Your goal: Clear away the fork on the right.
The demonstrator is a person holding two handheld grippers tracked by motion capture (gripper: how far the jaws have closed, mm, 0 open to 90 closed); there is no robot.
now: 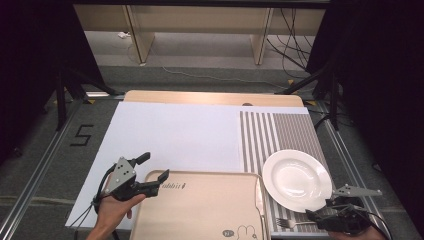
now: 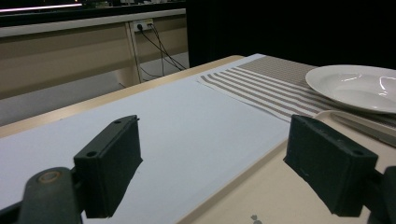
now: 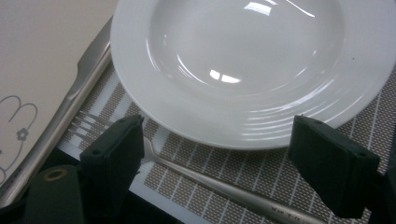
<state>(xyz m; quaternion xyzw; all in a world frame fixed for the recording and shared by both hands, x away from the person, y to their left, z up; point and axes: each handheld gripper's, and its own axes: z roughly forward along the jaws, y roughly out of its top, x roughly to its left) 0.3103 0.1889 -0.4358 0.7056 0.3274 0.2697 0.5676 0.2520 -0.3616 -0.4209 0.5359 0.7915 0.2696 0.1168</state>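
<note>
Right tongs (image 3: 219, 163) are hovering spread wide at the near right corner of the bench, straddling the fork (image 3: 196, 175) that's lying on the striped placemat (image 3: 355, 126), just beside the white plate's (image 3: 243, 60) near rim. I'm guessing the fork is what's getting picked up, so I'd be lowering square over the handle and pinching mid-shaft, keeping clear of the plate rim. Left tongs (image 1: 150, 172) are also spread, sitting over the far left corner of the beige tray (image 1: 200, 210) near the bench's front edge, gripping nothing. The knife (image 1: 259, 197) is lying right along the tray's right edge. Count: one fork, one knife, one plate, one tray, one placemat.
</note>
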